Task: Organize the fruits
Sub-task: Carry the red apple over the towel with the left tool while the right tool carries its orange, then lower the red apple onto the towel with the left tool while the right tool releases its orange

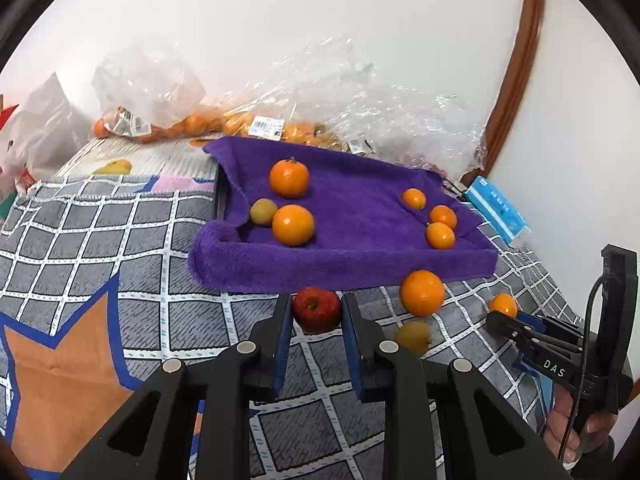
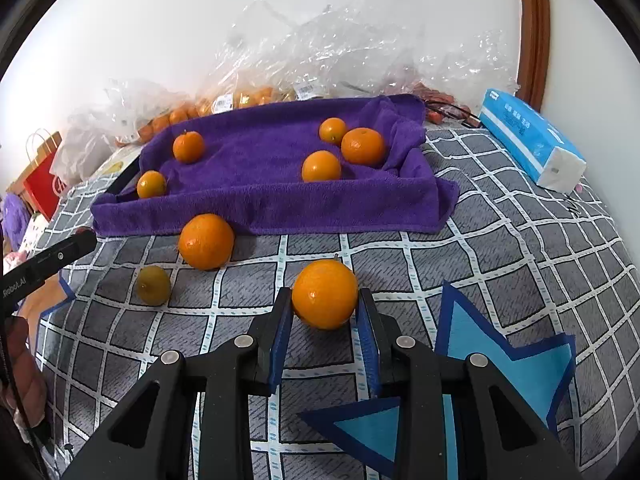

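A purple towel-lined tray (image 1: 344, 268) (image 2: 264, 208) holds several oranges and a small yellow-green fruit (image 1: 263, 211). My left gripper (image 1: 316, 312) is shut on a red apple (image 1: 316, 309) just in front of the tray. My right gripper (image 2: 325, 304) is shut on an orange (image 2: 325, 294), seen small in the left wrist view (image 1: 503, 304). On the blanket between them lie a big orange (image 1: 422, 292) (image 2: 206, 241) and a small yellow-green fruit (image 1: 414, 336) (image 2: 153, 285).
A grey checked blanket (image 1: 120, 240) (image 2: 500, 264) covers the surface. Clear plastic bags of oranges (image 1: 192, 120) (image 2: 248, 98) lie against the white wall behind the tray. A blue tissue pack (image 2: 528, 136) (image 1: 500, 208) lies at the right. A red paper bag (image 2: 42, 184) stands far left.
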